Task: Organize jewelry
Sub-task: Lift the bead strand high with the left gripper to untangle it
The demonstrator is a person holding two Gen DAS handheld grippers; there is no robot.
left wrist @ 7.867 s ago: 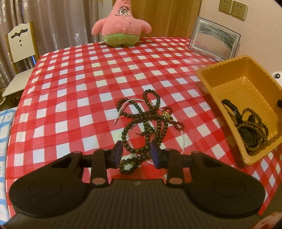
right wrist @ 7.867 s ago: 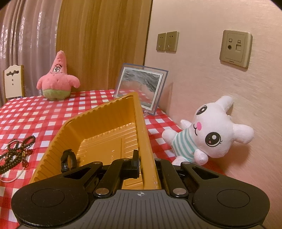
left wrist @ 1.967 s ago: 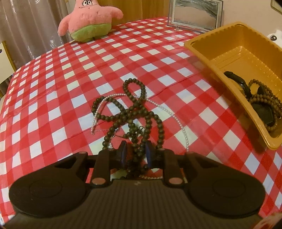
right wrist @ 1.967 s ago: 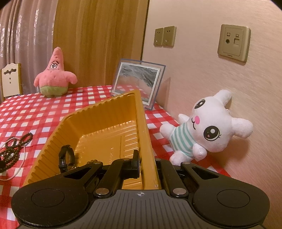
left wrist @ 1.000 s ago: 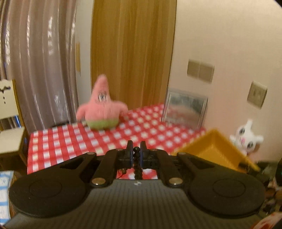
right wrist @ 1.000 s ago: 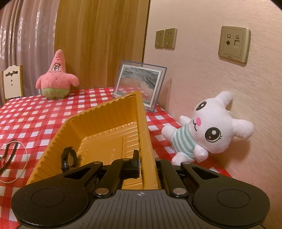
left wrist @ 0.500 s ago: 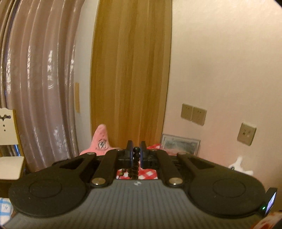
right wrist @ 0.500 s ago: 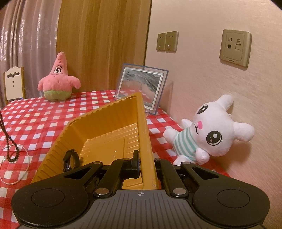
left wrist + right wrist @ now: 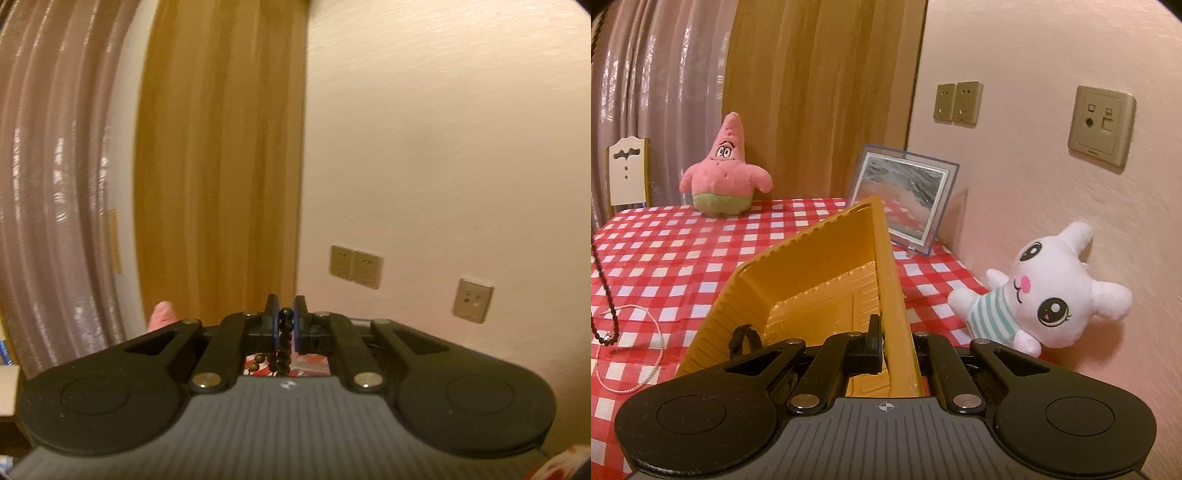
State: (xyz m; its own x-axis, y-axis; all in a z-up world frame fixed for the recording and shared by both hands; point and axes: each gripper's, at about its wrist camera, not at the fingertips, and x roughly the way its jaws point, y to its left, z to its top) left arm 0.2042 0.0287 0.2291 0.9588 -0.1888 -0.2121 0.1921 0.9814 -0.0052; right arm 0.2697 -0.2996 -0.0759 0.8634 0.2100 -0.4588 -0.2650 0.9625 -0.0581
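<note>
high above the yellow tray (image 9: 798,266), left gripper (image 9: 285,325) clamped on dark bead necklace (image 9: 283,339) — strand dangling left of the tray over checked tablecloth (image 9: 683,258). right gripper (image 9: 890,339) pinching the tray's near wall. pearl strand (image 9: 646,354) lying left of the tray — black bracelet (image 9: 744,338) inside.

Warm, dim indoor light; fisheye bending at the edges; left view softly motion-blurred, right view sharp
</note>
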